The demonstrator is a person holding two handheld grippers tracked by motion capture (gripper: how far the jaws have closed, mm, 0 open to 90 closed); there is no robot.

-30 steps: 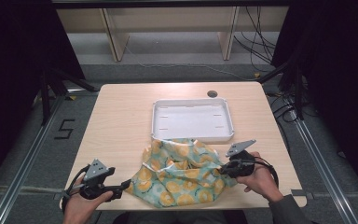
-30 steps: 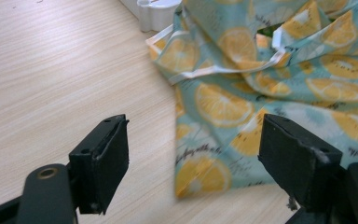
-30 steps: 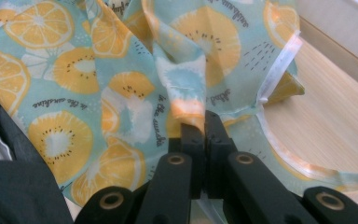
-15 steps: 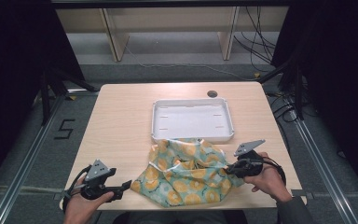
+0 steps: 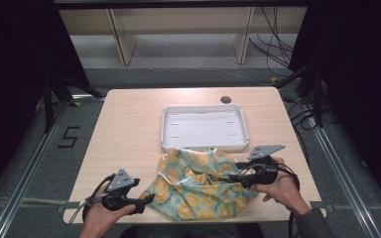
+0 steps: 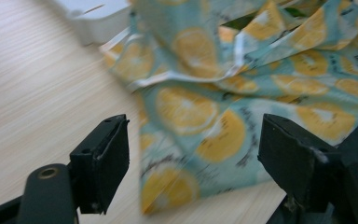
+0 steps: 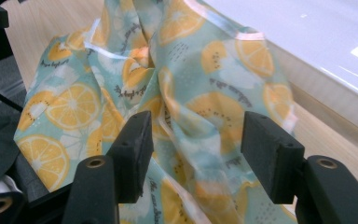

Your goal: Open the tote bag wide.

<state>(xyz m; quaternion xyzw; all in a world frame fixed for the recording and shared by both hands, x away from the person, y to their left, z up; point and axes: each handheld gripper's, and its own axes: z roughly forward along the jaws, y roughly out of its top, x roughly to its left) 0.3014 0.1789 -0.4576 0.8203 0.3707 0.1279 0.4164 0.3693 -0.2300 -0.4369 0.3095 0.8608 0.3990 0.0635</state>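
Cloth: the orange-print cloth (image 5: 201, 186) lies crumpled on the counter (image 5: 129, 134) between your two grippers, its far edge against the white tray (image 5: 206, 126).
Right gripper (image 5: 238, 177): your fingers have just been opening; they stand apart, a fold of cloth loose between them.
Left gripper (image 5: 146, 201): your fingers are spread wide, the cloth's corner just ahead, ungripped.

High view: fixed overhead, facing forward and down over the whole table (image 5: 129, 129); both gripper views ride low and close, sharing the crumpled cloth (image 6: 261, 84) and white tray (image 7: 335, 60) edge.
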